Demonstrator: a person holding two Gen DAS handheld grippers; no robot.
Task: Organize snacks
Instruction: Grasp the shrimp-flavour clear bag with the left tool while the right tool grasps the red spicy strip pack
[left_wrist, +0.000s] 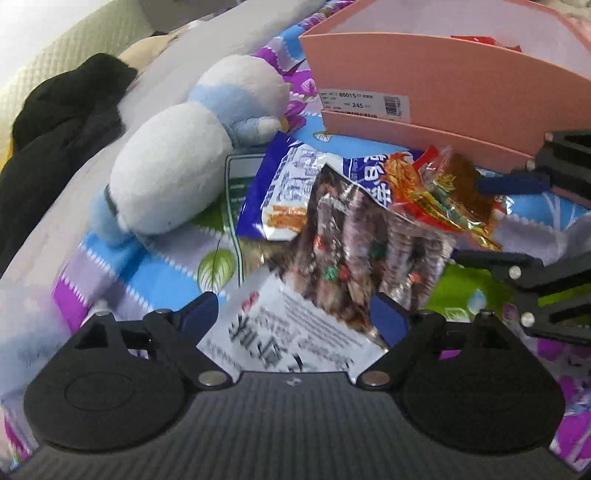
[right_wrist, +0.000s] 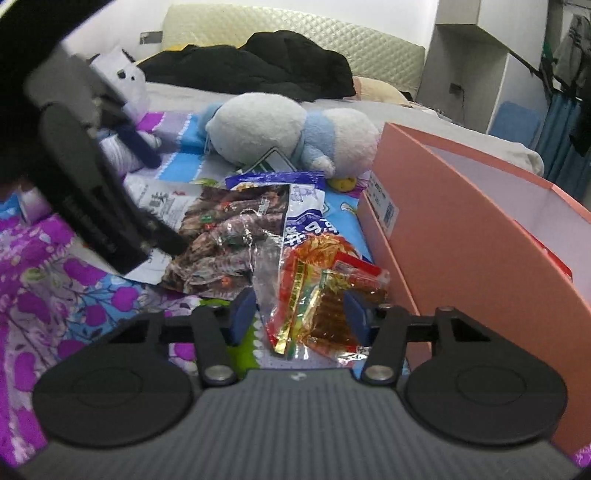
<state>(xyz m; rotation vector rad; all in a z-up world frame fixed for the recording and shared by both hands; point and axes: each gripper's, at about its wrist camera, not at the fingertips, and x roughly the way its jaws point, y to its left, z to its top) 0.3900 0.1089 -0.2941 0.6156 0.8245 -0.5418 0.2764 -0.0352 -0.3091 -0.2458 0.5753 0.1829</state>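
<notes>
Plush toy (left_wrist: 177, 166) crowds snack packets (left_wrist: 354, 236) beside pink box (left_wrist: 461, 99)

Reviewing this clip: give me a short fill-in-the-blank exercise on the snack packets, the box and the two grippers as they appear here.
1. The cardboard box beside the snacks is ____ in colour.
2. The red-and-gold packet lies between the jaws of the ____ gripper.
3. The left gripper straddles a packet of dark ____ sticks.
4. The blue-and-white ____ toy lies behind the snacks.

Missing words: pink; right; brown; plush
</notes>
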